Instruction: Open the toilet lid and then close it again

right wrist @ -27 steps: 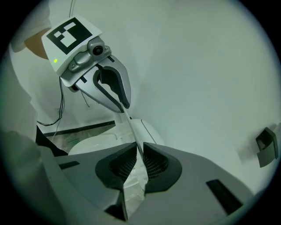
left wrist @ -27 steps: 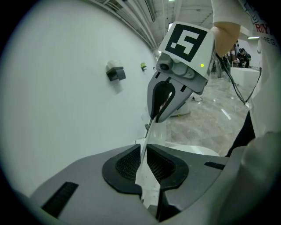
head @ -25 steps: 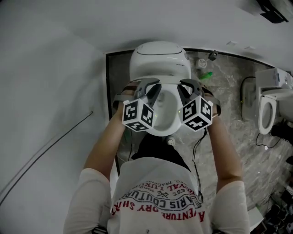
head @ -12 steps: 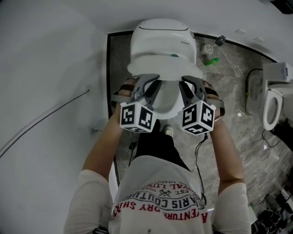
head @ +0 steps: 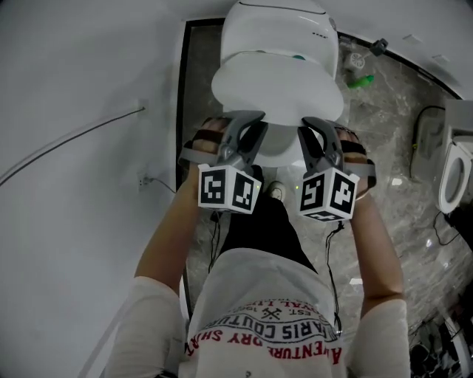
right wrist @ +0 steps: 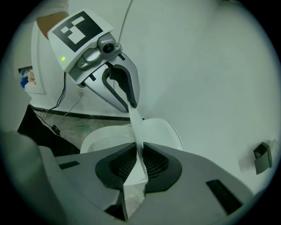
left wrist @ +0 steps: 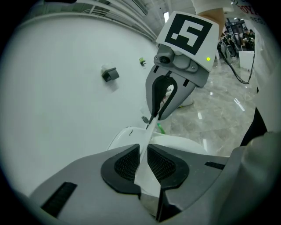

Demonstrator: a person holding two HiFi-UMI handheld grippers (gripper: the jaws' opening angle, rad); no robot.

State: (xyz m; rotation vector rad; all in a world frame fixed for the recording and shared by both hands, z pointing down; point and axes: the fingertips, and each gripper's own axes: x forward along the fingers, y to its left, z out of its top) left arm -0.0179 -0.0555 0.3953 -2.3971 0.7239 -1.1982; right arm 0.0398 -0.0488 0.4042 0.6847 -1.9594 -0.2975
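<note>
Head view has my left gripper [head: 247, 124] and right gripper [head: 313, 129] side by side at the front rim of the toilet lid [head: 277, 81], one toward each corner. I judge that this spacing keeps the lid level and stops it twisting on its hinge. Left gripper view shows those jaws pinching the thin white rim edge-on between their ribbed pads. Right gripper view shows the same, pads pressed onto the rim, with the lid's edge running across to the other gripper. Both grippers point downward over the rim from my side, which suits carrying the lid's weight rather than letting it drop. The lid is a smooth, glossy white oval shell, hinged at the tank unit [head: 277, 22] by the wall. It hangs tilted partway over the seat [head: 279, 148], whose front curve shows just below it. I read this as the closing half, with the lid not yet seated. That thin rim looks slippery, so the grip could slide
</note>
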